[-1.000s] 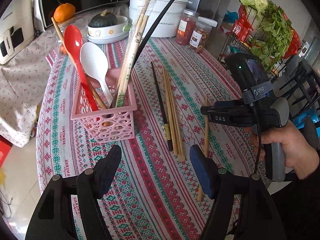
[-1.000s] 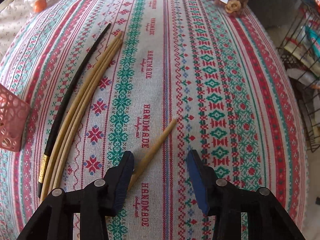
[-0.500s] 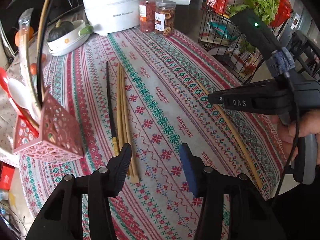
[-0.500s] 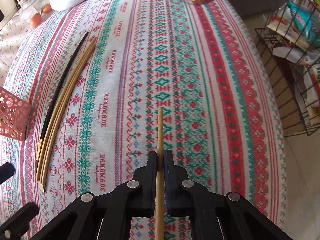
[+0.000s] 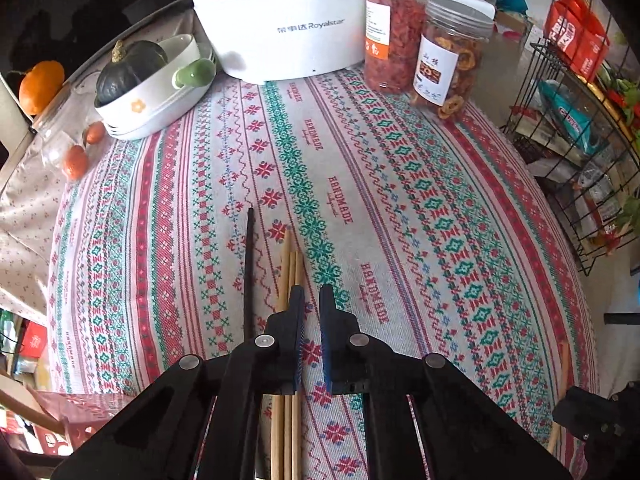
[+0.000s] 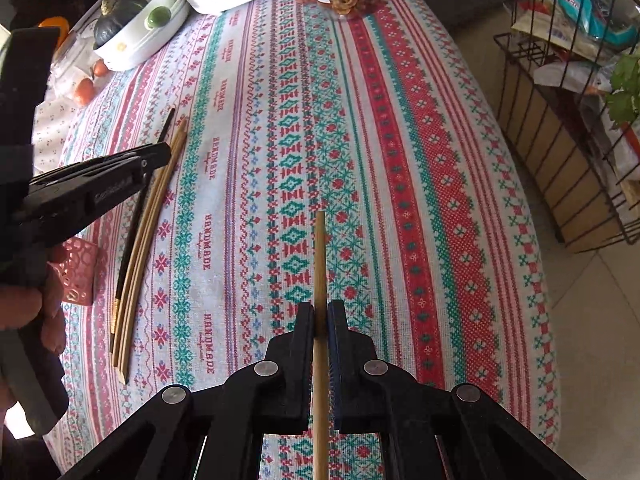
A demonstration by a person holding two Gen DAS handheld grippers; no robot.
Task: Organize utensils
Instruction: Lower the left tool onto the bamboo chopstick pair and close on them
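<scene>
**Left claw closing beside the bundle, right claw carrying one stick**

In my left wrist view the pink basket (image 5: 76, 412) is showing only as a cut-off corner at the lower left, so I am not seeing its opening at all. Just right of it, the black chopstick (image 5: 249, 264) is lying on the tablecloth (image 5: 400, 184), and the bamboo chopsticks (image 5: 291, 264) are running under my left finger at bottom centre.

My left claw (image 5: 311, 300) has just been closing and its jaws are now standing almost together. Only cloth is showing in the slit between them. I am judging that I have clenched beside the bundle and not on it. If I lift now, I am risking coming up empty, or dragging the sticks askew and rolling them apart.

In the right wrist view my right claw (image 6: 320, 312) is grasping a single chopstick (image 6: 320, 256) at centre bottom, with the tip pointing up the frame. The grip is sitting partway along a thin, smooth stick, so it could be pivoting or sliding out on the way to the basket, or catching on the lattice wall. Its lower end is running out of the frame, and whether the tip is touching the cloth I cannot tell.
</scene>
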